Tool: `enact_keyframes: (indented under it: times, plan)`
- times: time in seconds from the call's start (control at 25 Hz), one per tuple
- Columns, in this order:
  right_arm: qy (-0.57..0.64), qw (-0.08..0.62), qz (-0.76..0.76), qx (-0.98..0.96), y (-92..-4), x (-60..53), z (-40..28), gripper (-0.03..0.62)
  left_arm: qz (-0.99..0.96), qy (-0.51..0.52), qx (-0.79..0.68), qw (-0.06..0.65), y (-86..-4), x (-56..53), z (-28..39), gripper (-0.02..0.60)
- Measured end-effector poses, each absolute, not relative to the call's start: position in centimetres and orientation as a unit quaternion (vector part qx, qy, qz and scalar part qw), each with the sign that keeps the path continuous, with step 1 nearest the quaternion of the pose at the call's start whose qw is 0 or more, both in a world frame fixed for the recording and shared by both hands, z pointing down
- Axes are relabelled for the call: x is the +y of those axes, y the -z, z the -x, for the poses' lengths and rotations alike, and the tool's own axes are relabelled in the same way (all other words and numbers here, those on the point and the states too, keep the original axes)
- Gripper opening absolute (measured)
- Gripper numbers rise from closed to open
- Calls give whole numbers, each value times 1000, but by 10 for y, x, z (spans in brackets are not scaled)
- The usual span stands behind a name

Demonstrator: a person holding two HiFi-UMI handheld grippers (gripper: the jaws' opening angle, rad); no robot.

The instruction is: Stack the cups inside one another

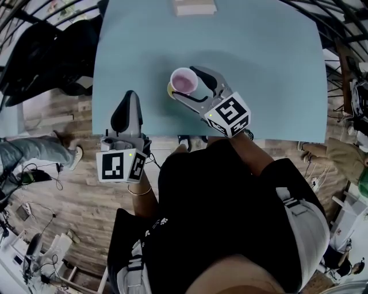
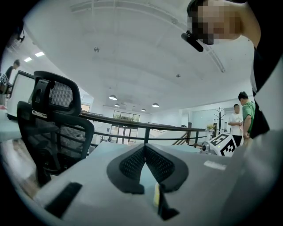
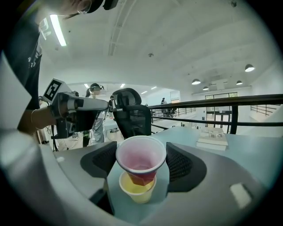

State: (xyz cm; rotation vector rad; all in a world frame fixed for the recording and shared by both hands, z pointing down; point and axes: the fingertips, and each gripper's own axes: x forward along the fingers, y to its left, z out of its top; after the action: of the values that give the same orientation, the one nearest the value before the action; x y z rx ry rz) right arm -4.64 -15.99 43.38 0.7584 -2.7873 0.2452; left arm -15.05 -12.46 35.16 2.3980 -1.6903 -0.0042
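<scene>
A red cup (image 1: 184, 80) with a pale pink inside is gripped at its sides by my right gripper (image 1: 187, 86) over the light blue table (image 1: 264, 74). In the right gripper view, the red cup (image 3: 140, 158) sits between the two dark pads (image 3: 178, 163), and its base dips into a yellow cup (image 3: 136, 189) standing on the table. From the head view only a sliver of the yellow cup (image 1: 171, 89) shows at the red cup's left. My left gripper (image 1: 130, 96) hovers at the table's front edge, shut and empty (image 2: 144, 148).
A flat white box (image 1: 194, 7) lies at the table's far edge, also seen in the right gripper view (image 3: 212, 137). A black office chair (image 2: 53, 128) stands left of the table. A dark railing (image 3: 221, 119) runs behind. People stand in the background (image 2: 241, 118).
</scene>
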Motion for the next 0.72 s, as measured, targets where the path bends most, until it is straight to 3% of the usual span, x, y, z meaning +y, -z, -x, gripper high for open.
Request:
enact_keyframes:
  times: [0.72]
  plan:
    - [-96,187,-258,-943,-488,-155,61,360,-811,-4,-576,104,-353,-116,167,-9]
